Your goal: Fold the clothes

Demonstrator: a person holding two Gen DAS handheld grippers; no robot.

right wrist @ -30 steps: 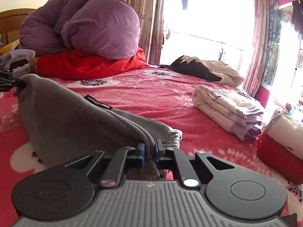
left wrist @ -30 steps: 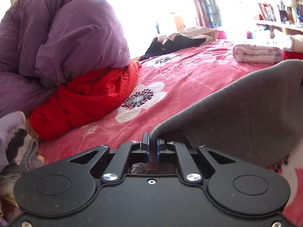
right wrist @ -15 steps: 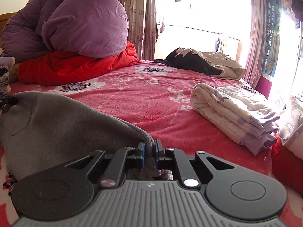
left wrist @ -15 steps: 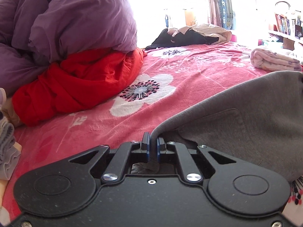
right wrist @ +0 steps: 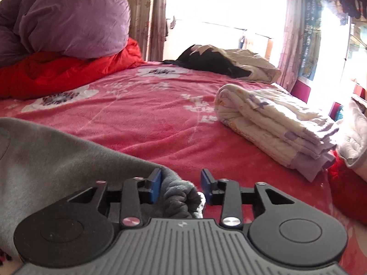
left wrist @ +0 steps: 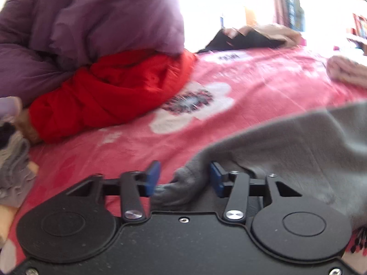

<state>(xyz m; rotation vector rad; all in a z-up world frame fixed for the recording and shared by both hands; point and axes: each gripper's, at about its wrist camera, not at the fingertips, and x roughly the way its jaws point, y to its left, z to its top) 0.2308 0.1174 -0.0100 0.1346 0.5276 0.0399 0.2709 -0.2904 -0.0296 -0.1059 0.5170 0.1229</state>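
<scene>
We saw the grey garment [right wrist: 52, 151] lying soft and rumpled on the pink floral bedspread [right wrist: 160, 119]. Our left gripper [left wrist: 183, 178] and right gripper [right wrist: 181, 185] were opening, a bunched grey edge lying loose between each pair of jaws.

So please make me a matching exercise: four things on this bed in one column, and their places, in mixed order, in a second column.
Things:
1. soft grey garment
2. puffy purple duvet
3. bright red quilt
4. folded cream and lilac clothes

Places:
A. under the purple duvet
B. alone on the pink floral blanket, on the right
C. between the opening gripper jaws
D. on top of the red quilt

Pairs: 1-C, 2-D, 3-A, 4-B
</scene>
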